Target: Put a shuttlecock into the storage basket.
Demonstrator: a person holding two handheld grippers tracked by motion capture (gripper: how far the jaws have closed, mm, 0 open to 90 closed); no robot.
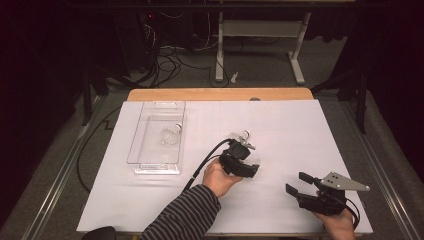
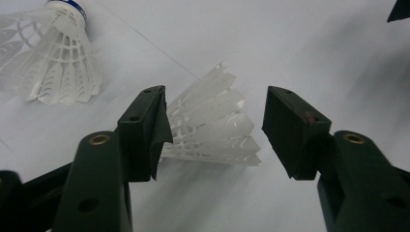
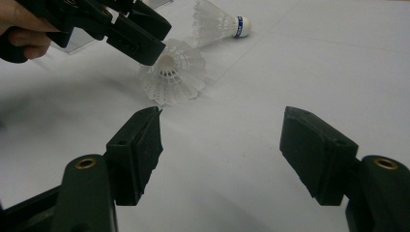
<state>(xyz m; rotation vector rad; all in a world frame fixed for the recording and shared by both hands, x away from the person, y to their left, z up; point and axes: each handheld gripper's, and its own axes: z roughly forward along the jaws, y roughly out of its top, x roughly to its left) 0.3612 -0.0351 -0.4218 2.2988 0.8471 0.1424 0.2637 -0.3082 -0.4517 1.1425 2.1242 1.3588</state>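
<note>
High view: shuttlecock (image 1: pixel 172 134) inside clear plastic tray (image 1: pixel 142 150) at table's left.

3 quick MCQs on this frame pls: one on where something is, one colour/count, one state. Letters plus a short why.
1. Where is the clear tray?
A. far left part of the white sheet
B. right edge of the sheet
C. on the floor

2. How many shuttlecocks are there in all?
A. one
B. three
C. five

3. How do the jaws of the left gripper stand?
A. apart, around a shuttlecock's skirt
C. shut with nothing between them
B. clamped on the tray rim

Answers:
1. A: the high view shows the tray left of both hands.
2. B: one in the tray, one lying beyond the left gripper, one between its jaws.
3. A: the left gripper view shows a gap between the right pad and the skirt; whether the left pad touches the skirt is unclear.
</note>
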